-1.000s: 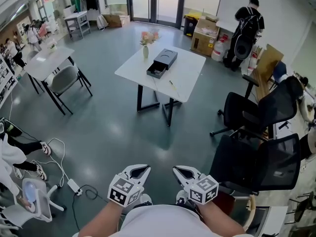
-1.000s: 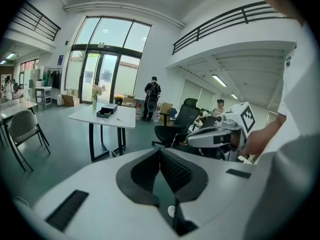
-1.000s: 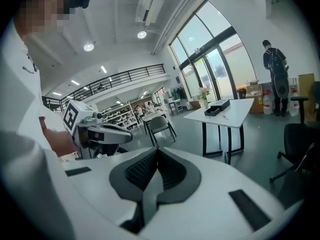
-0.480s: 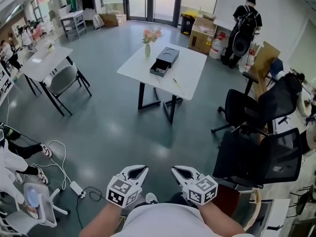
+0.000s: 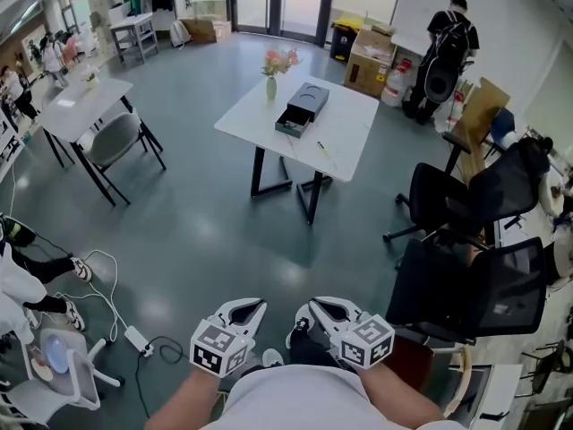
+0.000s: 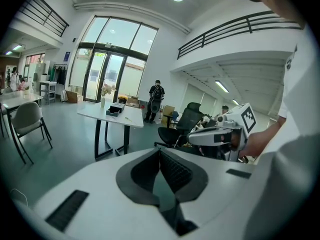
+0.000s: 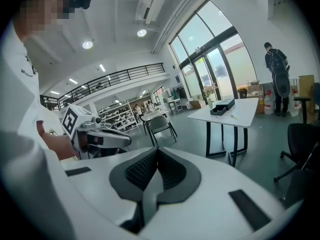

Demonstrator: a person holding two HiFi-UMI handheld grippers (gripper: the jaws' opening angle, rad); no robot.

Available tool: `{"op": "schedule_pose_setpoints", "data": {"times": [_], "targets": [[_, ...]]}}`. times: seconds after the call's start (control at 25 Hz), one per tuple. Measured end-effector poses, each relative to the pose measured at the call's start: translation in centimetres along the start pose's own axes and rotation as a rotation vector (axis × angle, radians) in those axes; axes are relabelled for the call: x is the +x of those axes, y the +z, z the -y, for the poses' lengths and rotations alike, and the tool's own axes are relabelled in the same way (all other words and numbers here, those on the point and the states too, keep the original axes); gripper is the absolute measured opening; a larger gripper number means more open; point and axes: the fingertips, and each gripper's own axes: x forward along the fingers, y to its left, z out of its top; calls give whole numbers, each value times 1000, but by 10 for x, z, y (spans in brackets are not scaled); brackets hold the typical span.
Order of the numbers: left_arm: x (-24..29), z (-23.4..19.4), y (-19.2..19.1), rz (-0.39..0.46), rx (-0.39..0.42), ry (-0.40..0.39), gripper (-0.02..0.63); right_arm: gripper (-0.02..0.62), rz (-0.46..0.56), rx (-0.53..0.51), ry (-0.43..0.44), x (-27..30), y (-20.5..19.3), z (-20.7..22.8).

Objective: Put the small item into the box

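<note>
A white table (image 5: 345, 137) stands far ahead across the floor. On it lies a black box (image 5: 300, 110) with its drawer pulled out, next to a vase of flowers (image 5: 271, 77). A small thin item (image 5: 322, 149) rests near the table's front edge. Both grippers hang low and close to my body, far from the table. My left gripper (image 5: 253, 305) is shut with nothing in it, and so is my right gripper (image 5: 311, 306). In the left gripper view the table (image 6: 111, 116) and box (image 6: 116, 110) are distant; the right gripper view shows the box (image 7: 222, 107) too.
Black office chairs (image 5: 466, 240) crowd the right side. A grey chair (image 5: 115, 143) and another white table (image 5: 85, 106) stand at left. A power strip with cables (image 5: 136, 337) lies on the floor at lower left. A person (image 5: 448, 43) stands by cardboard boxes (image 5: 372, 65) at the back.
The view has shifted slightly as I walk; a dark shoe now shows between the grippers. Both grippers keep their place and stay shut.
</note>
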Motion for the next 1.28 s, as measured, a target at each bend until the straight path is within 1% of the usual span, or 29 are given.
{"op": "schedule_pose_setpoints", "data": {"times": [0.2, 0.36, 0.76, 1.04, 1.16, 1.28], "targets": [[13, -9, 6, -15, -3, 10, 15, 15, -3, 15, 9, 11, 6, 18], [35, -25, 21, -21, -1, 18, 15, 15, 5, 17, 13, 25, 22, 42], [123, -58, 83, -29, 45, 20, 15, 15, 51, 22, 14, 55, 76, 140], [180, -64, 136, -25, 58, 19, 15, 15, 38, 32, 19, 59, 106, 201], [198, -65, 146, -28, 61, 24, 16, 15, 41, 36, 19, 64, 114, 228], [214, -67, 146, -57, 67, 28, 15, 15, 57, 53, 18, 68, 121, 247]]}}
